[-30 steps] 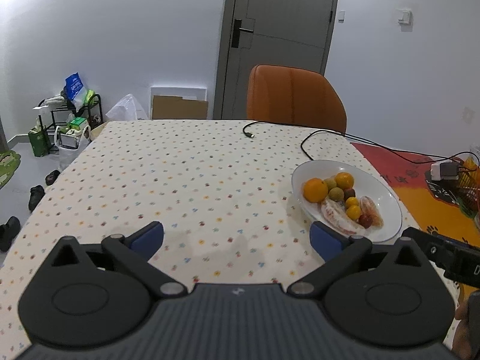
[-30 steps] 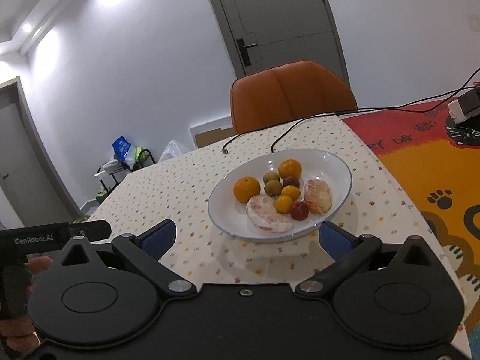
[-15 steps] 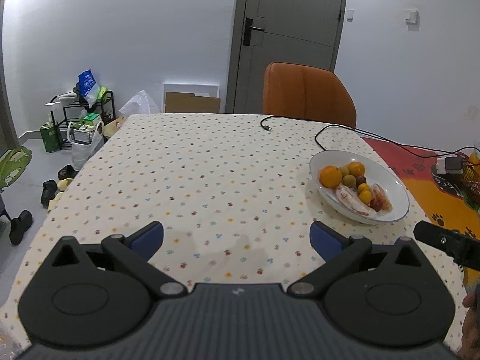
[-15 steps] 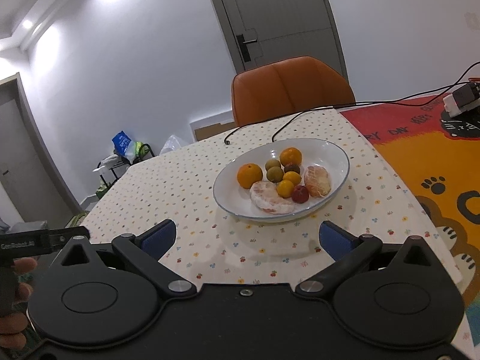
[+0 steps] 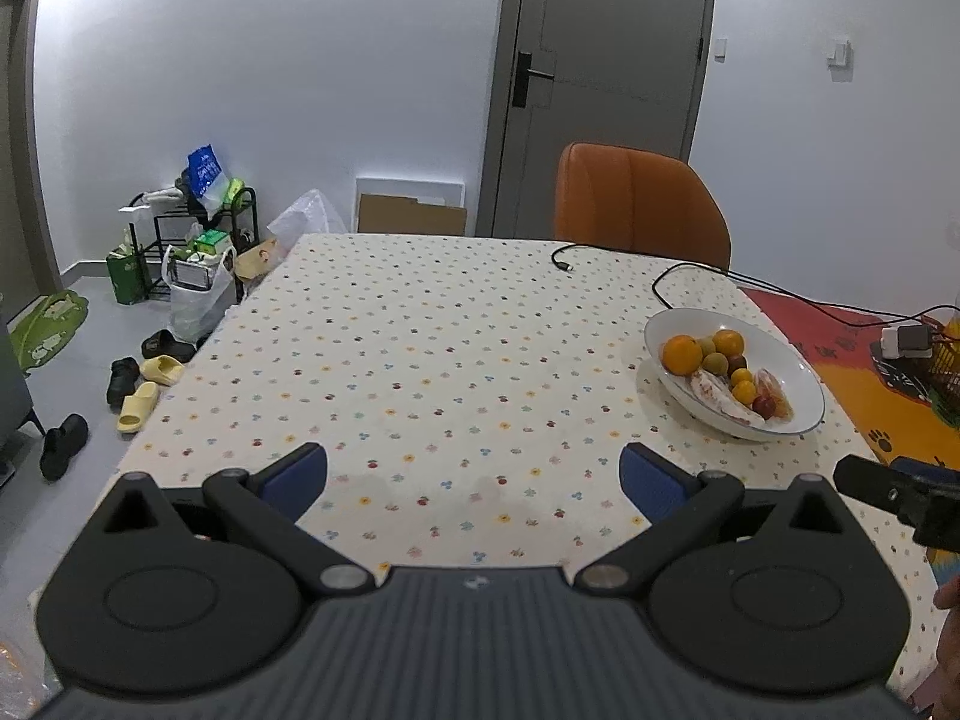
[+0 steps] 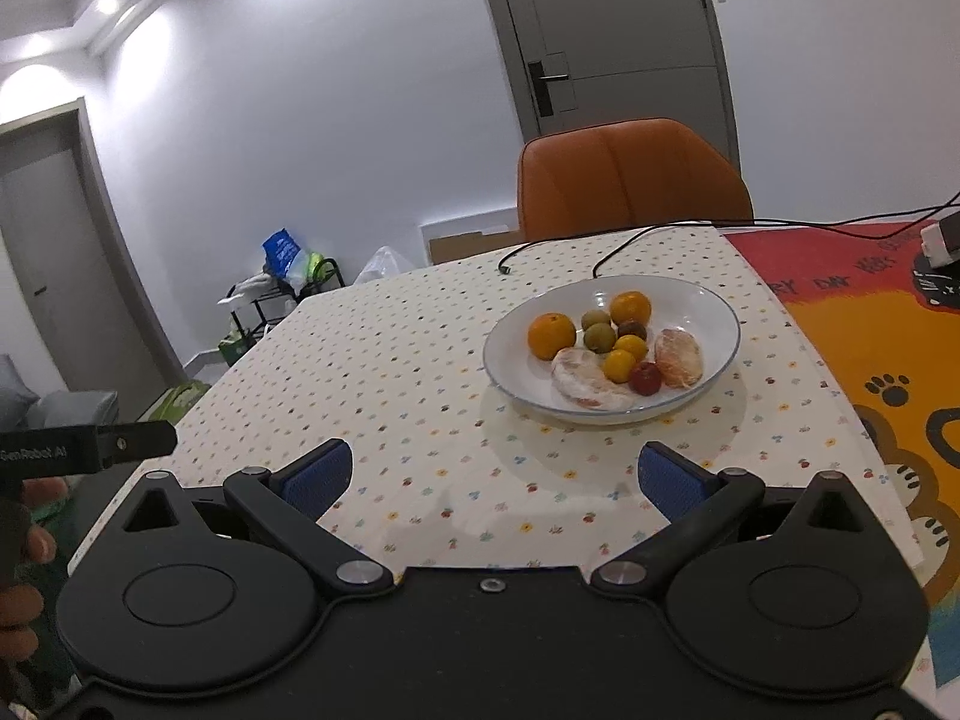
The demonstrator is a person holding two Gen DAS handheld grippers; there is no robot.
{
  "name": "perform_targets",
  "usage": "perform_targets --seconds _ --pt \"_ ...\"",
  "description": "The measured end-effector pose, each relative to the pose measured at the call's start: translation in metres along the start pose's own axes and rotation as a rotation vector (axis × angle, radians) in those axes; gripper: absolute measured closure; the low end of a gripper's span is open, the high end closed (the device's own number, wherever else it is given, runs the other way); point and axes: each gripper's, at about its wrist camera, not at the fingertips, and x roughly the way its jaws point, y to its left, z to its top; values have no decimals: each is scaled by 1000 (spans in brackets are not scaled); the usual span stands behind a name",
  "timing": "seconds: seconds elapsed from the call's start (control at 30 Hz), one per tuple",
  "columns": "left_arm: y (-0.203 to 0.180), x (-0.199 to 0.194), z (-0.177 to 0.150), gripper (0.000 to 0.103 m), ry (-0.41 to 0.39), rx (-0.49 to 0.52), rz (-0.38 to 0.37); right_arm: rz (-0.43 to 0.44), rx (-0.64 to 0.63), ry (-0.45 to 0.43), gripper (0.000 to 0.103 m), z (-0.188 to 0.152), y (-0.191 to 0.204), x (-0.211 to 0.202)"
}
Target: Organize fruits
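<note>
Hovered low over the near edge of the worktop (image 5: pixel 420 360), left claw (image 5: pixel 473 474) spread wide and holding nothing. Same for the right claw (image 6: pixel 495 474) — spread, empty, aimed at the white plate (image 6: pixel 714 312) ahead. Lay heaped there: two oranges (image 6: pixel 551 335), peeled citrus segments (image 6: pixel 679 356), small green, yellow and red fruits — all gathered on the plate toward the worktop's right side. Probably kept back from the plate because nothing remained loose to collect.
</note>
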Motion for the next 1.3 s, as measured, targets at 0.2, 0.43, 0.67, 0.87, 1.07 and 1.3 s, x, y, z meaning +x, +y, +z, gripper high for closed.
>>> perform_targets --seconds 0.2,0.43,0.67,0.87,1.07,1.3 --pt "11 -11 -4 0 -10 -3 21 2 2 -7 0 -1 8 -6" --pt "17 -16 -2 0 -30 -6 28 9 8 -20 0 1 14 -9" --pt "16 -18 -4 0 -26 -5 14 19 -4 -11 0 1 18 -8" --pt "13 -17 -4 0 -23 6 15 18 -9 -16 0 1 18 -8" --pt "12 -17 -5 0 -21 10 17 15 -4 -14 0 0 18 -8" --pt "12 -17 -5 0 -20 10 17 14 -7 -17 0 0 18 -8"
